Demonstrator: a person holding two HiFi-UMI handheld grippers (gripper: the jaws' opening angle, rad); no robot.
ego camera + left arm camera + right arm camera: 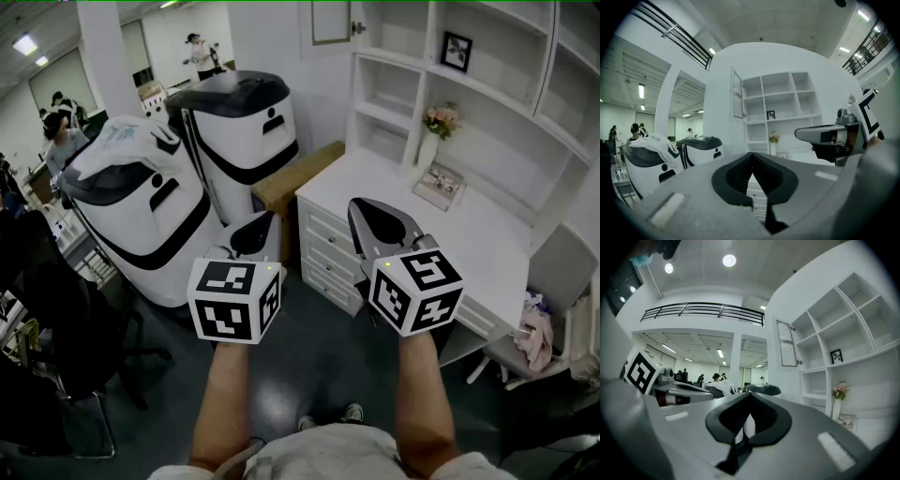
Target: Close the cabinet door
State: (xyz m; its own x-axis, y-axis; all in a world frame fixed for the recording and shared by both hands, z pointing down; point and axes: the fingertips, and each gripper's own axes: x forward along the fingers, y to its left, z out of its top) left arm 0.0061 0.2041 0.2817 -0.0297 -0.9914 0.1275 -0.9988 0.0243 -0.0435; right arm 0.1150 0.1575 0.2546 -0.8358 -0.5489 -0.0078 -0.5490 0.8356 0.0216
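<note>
The cabinet door [331,22] is a framed white panel at the top of the white shelf unit [487,84]. It stands swung open, with its knob [358,28] at the right edge. In the left gripper view the door [737,93] shows edge-on; in the right gripper view it [786,343] faces me. My left gripper [253,230] and right gripper [368,208] are held side by side at waist height, well short of the door. Both point toward the desk and are shut on nothing. Up close the left gripper [751,154] and the right gripper [750,394] have their tips touching.
A white desk [469,234] with drawers stands below the shelves and bears a flower vase [431,141] and a booklet [439,185]. Two large white machines [141,202] [246,122] and a brown box [298,173] stand left. A chair [553,309] sits right. People stand far left.
</note>
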